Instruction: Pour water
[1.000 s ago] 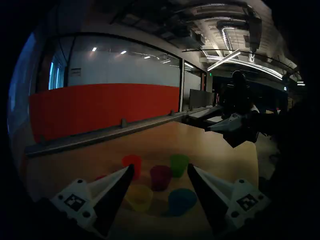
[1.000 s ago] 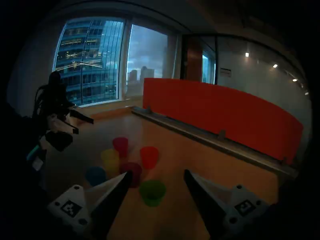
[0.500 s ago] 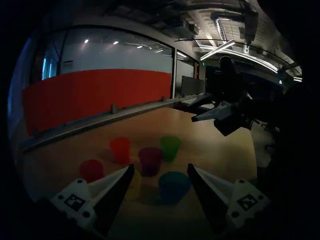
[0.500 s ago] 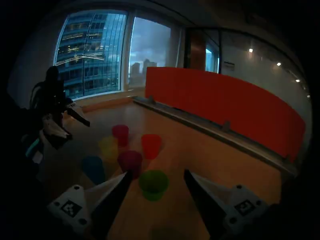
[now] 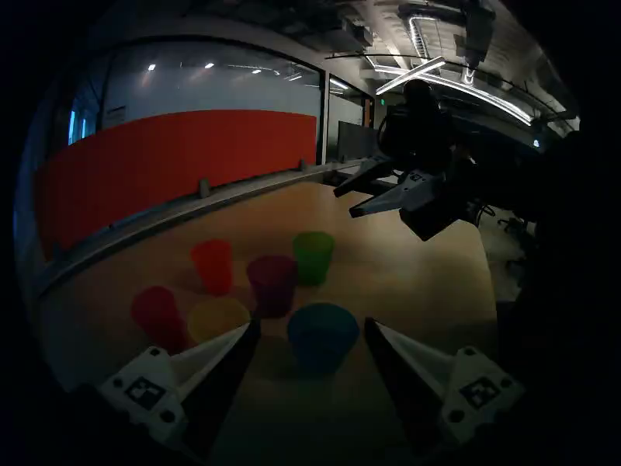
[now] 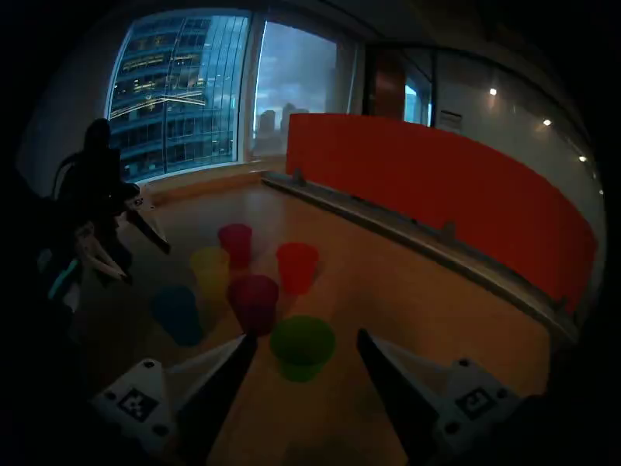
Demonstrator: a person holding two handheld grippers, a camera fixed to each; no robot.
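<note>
Several coloured plastic cups stand clustered on a wooden table point(image 5: 411, 272). In the left gripper view the blue cup point(image 5: 322, 335) is nearest, just beyond my open left gripper point(image 5: 309, 348). Behind it stand yellow point(image 5: 217, 318), dark red point(image 5: 159, 314), orange-red point(image 5: 213, 264), maroon point(image 5: 272, 283) and green point(image 5: 313, 256) cups. The right gripper point(image 5: 347, 200) hovers open above the table's far side. In the right gripper view the green cup point(image 6: 303, 346) sits just ahead of my open right gripper point(image 6: 305, 351), with the maroon cup point(image 6: 252, 301) and blue cup point(image 6: 177, 313) behind it. The left gripper point(image 6: 143, 262) hangs at the left.
A red partition panel point(image 5: 178, 155) with a metal rail point(image 5: 233, 202) at its foot runs along the table's far edge. Large windows point(image 6: 186, 101) stand beyond the table in the right gripper view. The table's edge point(image 5: 490, 279) drops off at the right. The room is dim.
Both grippers have come closer to the cups, which now look larger. The blue cup has drawn near the left fingertips, the green cup near the right ones. Both stay open.
</note>
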